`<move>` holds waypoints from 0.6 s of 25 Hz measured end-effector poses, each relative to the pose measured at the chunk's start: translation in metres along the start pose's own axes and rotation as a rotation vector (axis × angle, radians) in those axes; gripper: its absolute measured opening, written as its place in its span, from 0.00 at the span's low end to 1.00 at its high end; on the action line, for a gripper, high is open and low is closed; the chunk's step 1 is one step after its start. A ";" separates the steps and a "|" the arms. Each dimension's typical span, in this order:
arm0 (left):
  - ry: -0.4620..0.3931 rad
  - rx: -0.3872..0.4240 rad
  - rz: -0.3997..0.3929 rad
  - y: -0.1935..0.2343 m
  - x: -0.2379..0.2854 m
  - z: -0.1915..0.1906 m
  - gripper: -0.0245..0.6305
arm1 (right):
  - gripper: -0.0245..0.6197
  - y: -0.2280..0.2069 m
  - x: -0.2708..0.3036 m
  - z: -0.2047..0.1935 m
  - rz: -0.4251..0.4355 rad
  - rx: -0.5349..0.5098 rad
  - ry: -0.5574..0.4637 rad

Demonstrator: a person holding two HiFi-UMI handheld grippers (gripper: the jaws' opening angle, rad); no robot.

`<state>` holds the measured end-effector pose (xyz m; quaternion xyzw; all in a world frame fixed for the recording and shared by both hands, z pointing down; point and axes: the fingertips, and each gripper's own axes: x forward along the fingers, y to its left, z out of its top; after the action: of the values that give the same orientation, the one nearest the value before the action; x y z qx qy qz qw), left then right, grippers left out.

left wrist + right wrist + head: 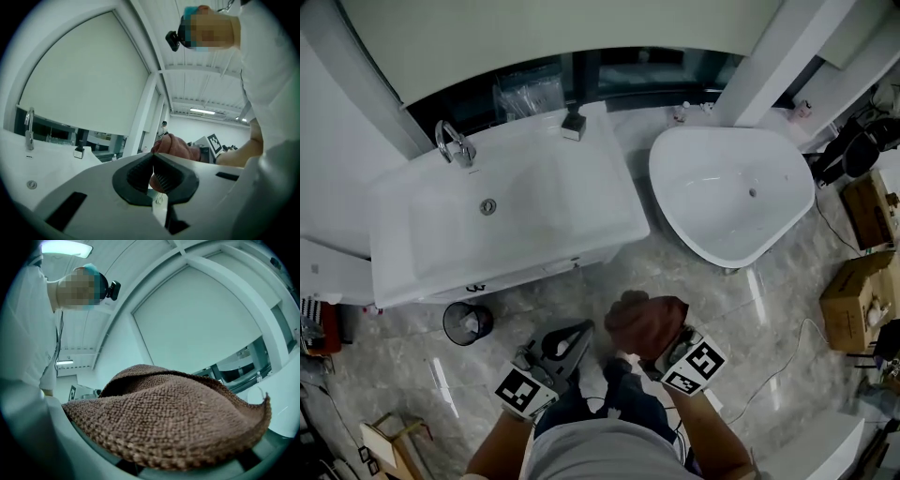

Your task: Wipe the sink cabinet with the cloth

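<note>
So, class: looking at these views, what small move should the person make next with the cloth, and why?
Probably carry the right tool forward to the near edge of the sink cabinet: the brown cloth is bunched in it, yet it hangs over the floor, short of the cabinet, touching nothing.

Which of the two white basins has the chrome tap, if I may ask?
The rectangular sink at left: a chrome tap stands at its back corner. The rounded bathtub beside it shows only a drain.
</note>
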<state>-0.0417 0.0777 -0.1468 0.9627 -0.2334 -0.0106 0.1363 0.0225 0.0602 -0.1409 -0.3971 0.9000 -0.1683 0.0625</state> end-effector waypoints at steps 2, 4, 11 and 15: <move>-0.012 0.017 0.005 -0.013 -0.007 0.014 0.05 | 0.12 0.014 -0.006 0.012 -0.007 -0.014 0.001; -0.037 0.030 0.010 -0.021 -0.014 0.028 0.05 | 0.12 0.029 -0.010 0.021 -0.006 -0.033 -0.003; -0.067 0.084 -0.018 -0.042 -0.027 0.064 0.05 | 0.12 0.055 -0.023 0.055 -0.030 -0.058 -0.090; -0.084 0.090 -0.014 -0.044 -0.031 0.075 0.05 | 0.12 0.061 -0.025 0.068 -0.028 -0.097 -0.113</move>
<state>-0.0556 0.1102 -0.2319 0.9682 -0.2325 -0.0414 0.0829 0.0134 0.0999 -0.2266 -0.4212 0.8965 -0.1024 0.0915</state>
